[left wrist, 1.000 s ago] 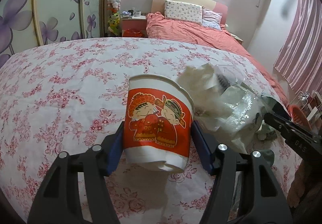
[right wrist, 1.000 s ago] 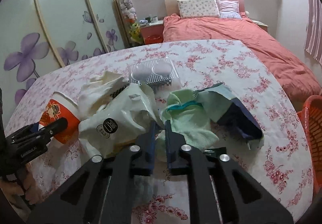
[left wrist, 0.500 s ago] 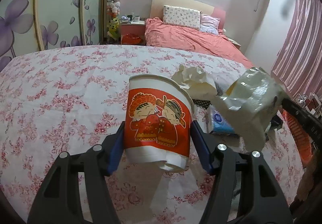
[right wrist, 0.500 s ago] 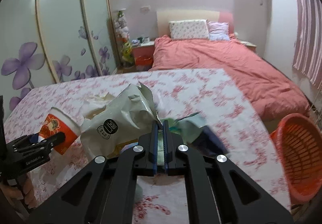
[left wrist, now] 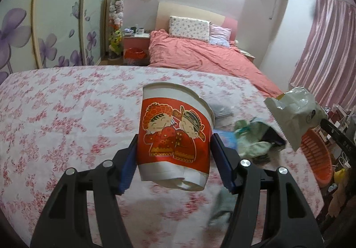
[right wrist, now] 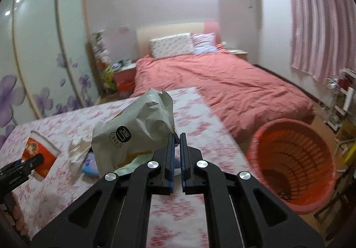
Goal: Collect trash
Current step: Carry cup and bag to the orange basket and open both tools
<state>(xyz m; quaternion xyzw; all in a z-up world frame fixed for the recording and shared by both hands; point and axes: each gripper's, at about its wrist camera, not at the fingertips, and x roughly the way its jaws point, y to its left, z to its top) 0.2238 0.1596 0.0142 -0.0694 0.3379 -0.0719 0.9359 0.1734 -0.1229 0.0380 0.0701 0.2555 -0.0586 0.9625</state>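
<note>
My left gripper (left wrist: 174,152) is shut on a red and white paper cup (left wrist: 175,134) with a cartoon couple, lifted above the floral tablecloth. My right gripper (right wrist: 176,140) is shut on the corner of a crumpled pale green snack bag (right wrist: 135,132), which hangs in the air to its left; the same bag (left wrist: 296,114) shows at the right of the left wrist view. The cup (right wrist: 41,154) and the left gripper appear at the far left of the right wrist view. An orange slotted waste basket (right wrist: 293,163) stands on the floor right of the table.
Green and blue wrappers (left wrist: 253,136), a crumpled white tissue (right wrist: 76,150) and a clear plastic tray (left wrist: 220,110) lie on the table (left wrist: 66,114). A bed (right wrist: 222,83) with a salmon cover stands behind. Pink curtains (right wrist: 320,14) hang at the right.
Both grippers rose. The right one lifted the snack bag off the pile and swung right, bringing the orange basket into view. The cup stayed held in the left one.
</note>
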